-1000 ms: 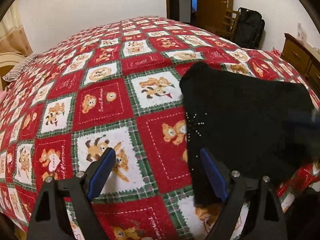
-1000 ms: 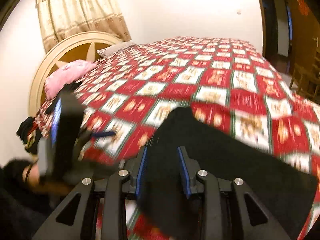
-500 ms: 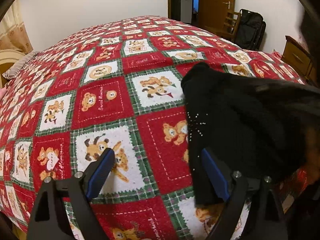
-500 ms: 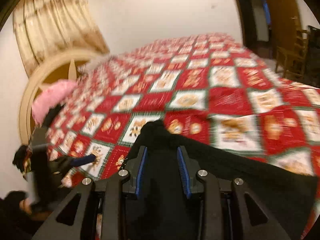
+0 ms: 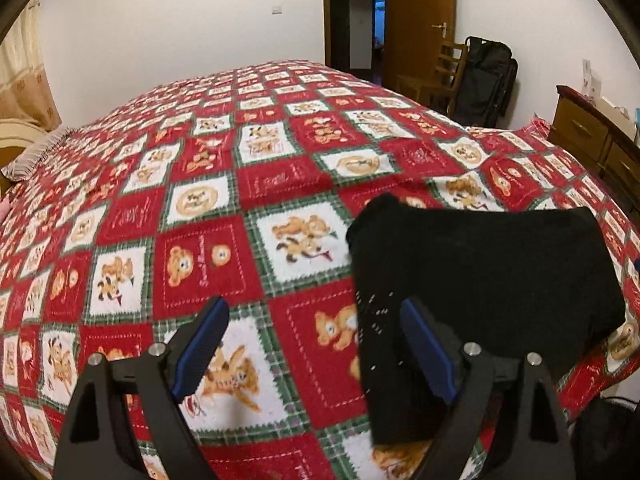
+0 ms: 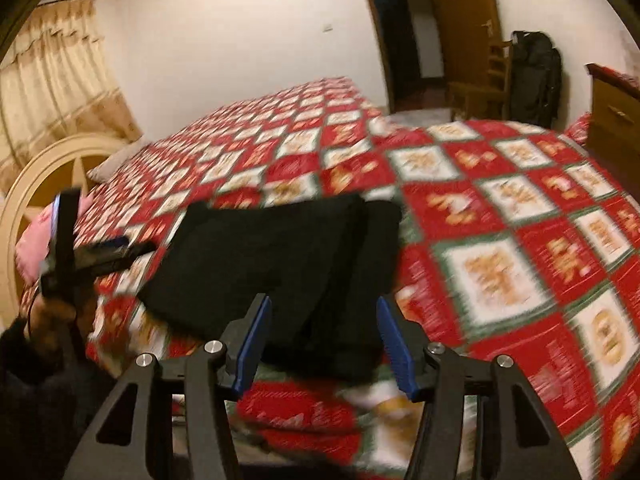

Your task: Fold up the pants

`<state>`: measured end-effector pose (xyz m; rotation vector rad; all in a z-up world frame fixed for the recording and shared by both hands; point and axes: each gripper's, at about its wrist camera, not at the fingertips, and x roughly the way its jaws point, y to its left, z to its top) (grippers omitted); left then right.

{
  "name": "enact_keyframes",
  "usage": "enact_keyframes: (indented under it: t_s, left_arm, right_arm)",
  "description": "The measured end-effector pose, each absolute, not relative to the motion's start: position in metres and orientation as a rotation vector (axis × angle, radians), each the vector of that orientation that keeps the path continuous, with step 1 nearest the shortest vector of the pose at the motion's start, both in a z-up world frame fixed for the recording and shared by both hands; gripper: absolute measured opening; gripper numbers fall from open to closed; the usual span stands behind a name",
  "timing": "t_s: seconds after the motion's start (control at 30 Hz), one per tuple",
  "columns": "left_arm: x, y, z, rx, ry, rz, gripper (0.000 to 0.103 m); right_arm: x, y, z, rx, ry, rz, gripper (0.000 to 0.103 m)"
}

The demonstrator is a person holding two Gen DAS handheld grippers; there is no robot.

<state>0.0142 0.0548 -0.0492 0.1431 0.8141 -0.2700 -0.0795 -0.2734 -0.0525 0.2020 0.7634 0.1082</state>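
So the left gripper point(image 5: 312, 344) is spread wide with nothing pinched. Under its left pad only the red teddy-bear bedspread point(image 5: 200, 248) is seen, while its right pad sits over the near-left edge of the black pants point(image 5: 480, 272). The pants are laid flat on the bed as an already folded-down bundle, ahead and to the right of that gripper, with the long side running left to right across its view.

From the right wrist view, the right gripper point(image 6: 320, 340) is released too, fingers apart. The near edge of the pants point(image 6: 288, 264) is framed right between them, straight ahead and just below. A doubled layer can be made out along the bundle's right side, though motion blur hides the detail.

Pretty sure the right gripper is the nearer one and better lined up, so any last fold or smoothing would probably be started from there. The fold looks nearly done.
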Motion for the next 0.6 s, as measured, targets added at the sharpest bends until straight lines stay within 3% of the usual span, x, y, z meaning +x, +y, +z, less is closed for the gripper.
enact_keyframes:
  t_s: [0.13, 0.27, 0.33, 0.37, 0.6]
  left_arm:
    - [0.01, 0.05, -0.051, 0.137, 0.825, -0.29, 0.091]
    - [0.006, 0.046, -0.052, 0.157, 0.829, -0.293, 0.091]
    - [0.006, 0.046, -0.053, 0.15, 0.831, -0.295, 0.091]
    - [0.007, 0.045, -0.053, 0.148, 0.833, -0.294, 0.091]
    - [0.007, 0.035, -0.05, 0.157, 0.823, -0.307, 0.091]
  right_arm:
    - [-0.073, -0.251, -0.08, 0.097, 0.842, 0.071, 0.048]
    - [-0.066, -0.252, -0.084, 0.144, 0.842, 0.078, 0.048]
    - [-0.062, -0.255, -0.086, 0.165, 0.841, 0.069, 0.031]
    - [-0.061, -0.257, -0.088, 0.172, 0.844, 0.063, 0.018]
    - [-0.068, -0.262, -0.072, 0.147, 0.804, 0.049, 0.015]
